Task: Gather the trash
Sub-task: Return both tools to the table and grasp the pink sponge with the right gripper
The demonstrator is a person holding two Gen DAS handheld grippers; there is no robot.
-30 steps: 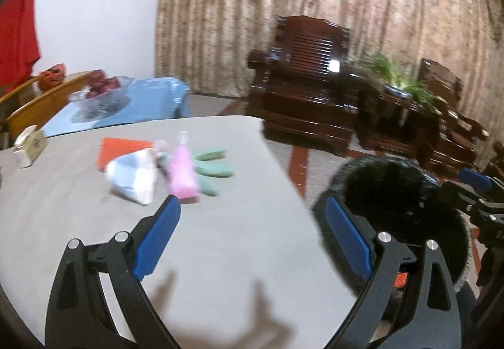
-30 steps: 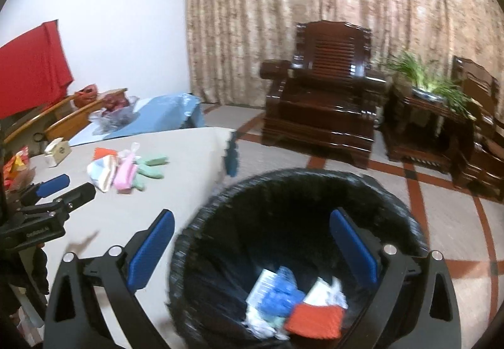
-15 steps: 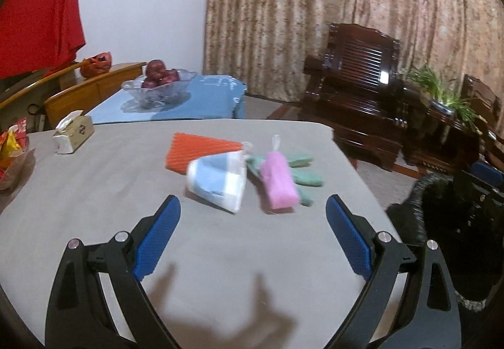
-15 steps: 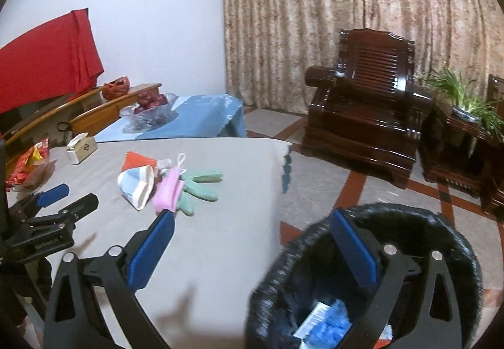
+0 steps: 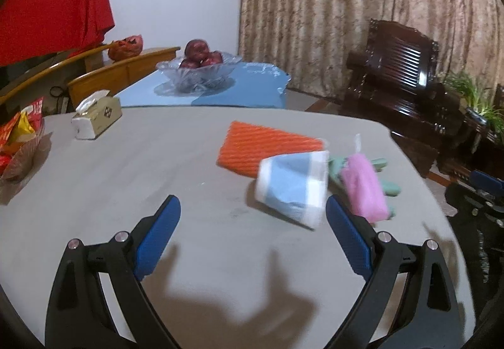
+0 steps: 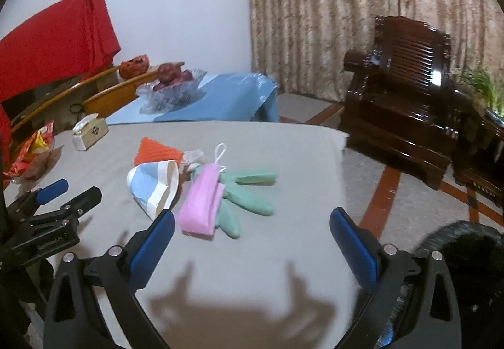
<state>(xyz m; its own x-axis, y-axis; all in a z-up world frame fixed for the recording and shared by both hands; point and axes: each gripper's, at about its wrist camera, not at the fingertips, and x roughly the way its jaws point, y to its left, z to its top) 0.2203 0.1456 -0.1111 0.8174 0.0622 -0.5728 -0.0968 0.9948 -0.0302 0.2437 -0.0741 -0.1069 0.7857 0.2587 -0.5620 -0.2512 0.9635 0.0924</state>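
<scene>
Both cameras have swung off the black trash bin and back toward the grey table over the last second; the bin, which filled the right wrist view then, now shows only as a dark rim at the lower right of that frame. The left gripper and right gripper each hang spread wide with nothing between their blue pads. A second ago the bin already held blue-and-white wrappers and an orange piece, so part of the job looks done. What remains lies in one cluster at the centre of the table: a blue-and-white paper cup on its side, an orange ribbed pad behind it, a pink pouch just beside the cup, and a green glove under the pouch. I judge the cup the nearest pick for the left gripper. At upper centre a glass bowl holds dark red fruit; a tissue box with tissue poking out and a snack bag sit at the left edge, probably not trash.
</scene>
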